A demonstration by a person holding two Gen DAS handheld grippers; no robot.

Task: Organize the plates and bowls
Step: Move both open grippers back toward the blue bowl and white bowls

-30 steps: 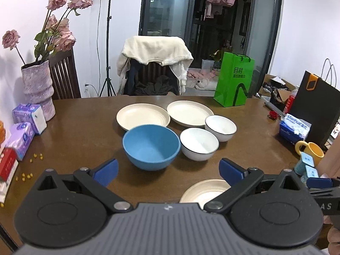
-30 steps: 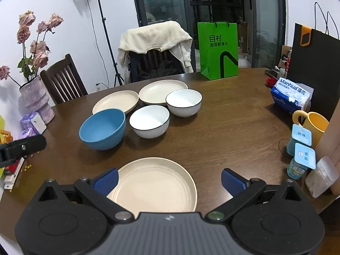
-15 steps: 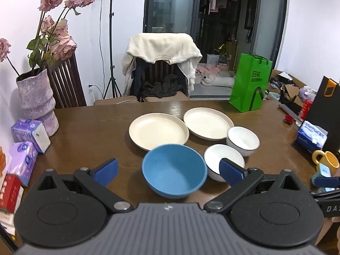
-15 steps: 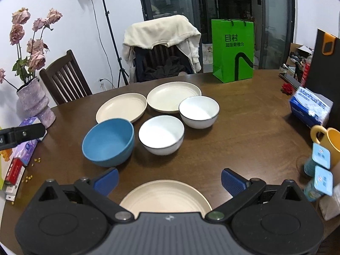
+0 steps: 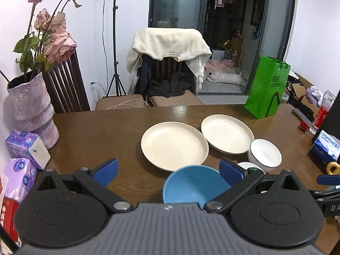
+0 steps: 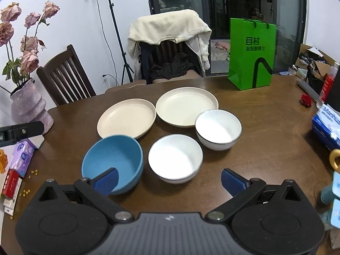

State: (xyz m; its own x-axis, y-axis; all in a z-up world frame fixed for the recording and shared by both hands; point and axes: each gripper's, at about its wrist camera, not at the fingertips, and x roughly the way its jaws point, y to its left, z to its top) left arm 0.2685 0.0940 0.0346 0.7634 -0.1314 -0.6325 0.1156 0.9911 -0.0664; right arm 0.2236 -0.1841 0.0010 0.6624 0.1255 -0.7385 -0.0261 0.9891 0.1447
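Clearly both hand-held grippers — left [image 5: 167, 167], right [image 6: 169, 181] — hang spread and empty over the bench [image 6: 265, 153]. Blue bowl [image 6: 112, 161] sits nearest, beside two white bowls and two plates — better to pinch its rim squarely, lifting straight up.

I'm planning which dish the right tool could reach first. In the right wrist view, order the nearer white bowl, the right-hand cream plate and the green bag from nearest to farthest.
From the right tool:
1. Nearer white bowl, just ahead, centre.
2. Right-hand cream plate, beyond the bowls, mid-table.
3. Green bag, far edge of the table, right.
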